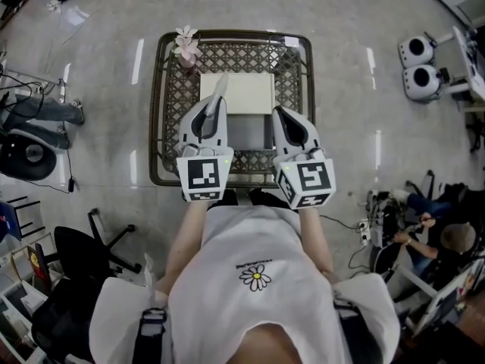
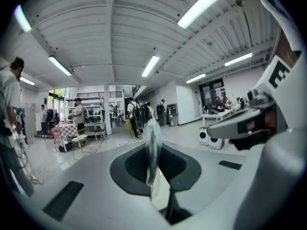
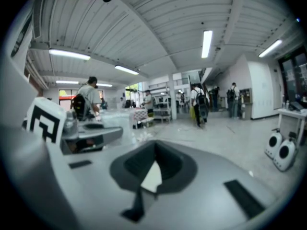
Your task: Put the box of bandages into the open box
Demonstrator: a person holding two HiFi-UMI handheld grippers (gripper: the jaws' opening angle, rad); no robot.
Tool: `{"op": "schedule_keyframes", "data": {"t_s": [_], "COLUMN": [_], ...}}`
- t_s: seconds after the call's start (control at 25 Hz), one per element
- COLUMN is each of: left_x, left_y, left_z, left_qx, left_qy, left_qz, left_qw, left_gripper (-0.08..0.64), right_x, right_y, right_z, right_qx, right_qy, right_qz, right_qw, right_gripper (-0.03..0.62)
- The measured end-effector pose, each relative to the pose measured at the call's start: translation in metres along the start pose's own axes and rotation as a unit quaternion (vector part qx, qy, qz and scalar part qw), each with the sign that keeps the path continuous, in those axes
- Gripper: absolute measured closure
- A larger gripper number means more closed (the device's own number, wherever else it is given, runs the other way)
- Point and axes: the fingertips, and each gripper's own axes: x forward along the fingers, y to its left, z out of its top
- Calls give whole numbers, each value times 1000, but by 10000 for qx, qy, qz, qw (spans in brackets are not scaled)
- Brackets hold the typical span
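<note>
The lattice-sided surface (image 1: 155, 127) stands on a pale floor. The person leans over its near edge. An open box (image 1: 246, 97), white with a grey inside, lies in the middle of the surface.

The left hand-held gripper (image 1: 218, 103) reaches over the box's left side. Its jaws are nearly together, pinching a thin piece (image 2: 152, 147), whitish with a green tint and seen edge-on. The piece rises past the fingertips above the box's left edge. I cannot tell whether it is the box of bandages or a flap.

The right hand-held gripper (image 1: 281, 113) hovers over the box's right side, jaws together and empty. A small pink flower (image 1: 186, 45) sits at the surface's far left corner.
</note>
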Motion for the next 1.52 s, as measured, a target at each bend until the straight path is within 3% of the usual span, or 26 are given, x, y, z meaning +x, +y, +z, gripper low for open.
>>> {"op": "schedule_keyframes", "data": {"t_s": [0.16, 0.28, 0.44, 0.68, 0.84, 1.04, 1.24, 1.52], "left_x": [8, 13, 21, 31, 31, 30, 26, 27], "left_y": [-2, -2, -3, -21, -39, -50, -66, -78], "left_z": [-17, -39, -74, -124, -164, -208, -232, -258], "left_qx": [812, 1417, 2374, 3332, 3510, 3931, 3976, 4251], "left_qy": [300, 742, 1473, 2183, 2757, 3331, 3506, 3615], "left_qz": [55, 61, -43, -638, -1263, -1769, -2146, -2360], "left_qw": [9962, 9871, 9602, 9150, 8859, 8386, 8203, 7956], "left_gripper": [522, 522, 522, 522, 522, 522, 522, 522], "right_x": [-2, -5, -8, -12, -15, -18, -23, -30], "right_y": [1, -2, -8, -15, -19, -21, -25, -28], "right_z": [-4, -7, -11, -17, -21, -28, -36, -46], "right_qx": [23, 40, 73, 145, 176, 228, 298, 374], "right_qy": [45, 70, 117, 192, 243, 331, 413, 507], "right_qz": [0, -36, -119, -220, -244, -269, -342, -446], "right_qw": [10000, 10000, 9998, 9995, 9993, 9988, 9981, 9970], "right_gripper": [562, 562, 561, 561, 562, 563, 562, 562]}}
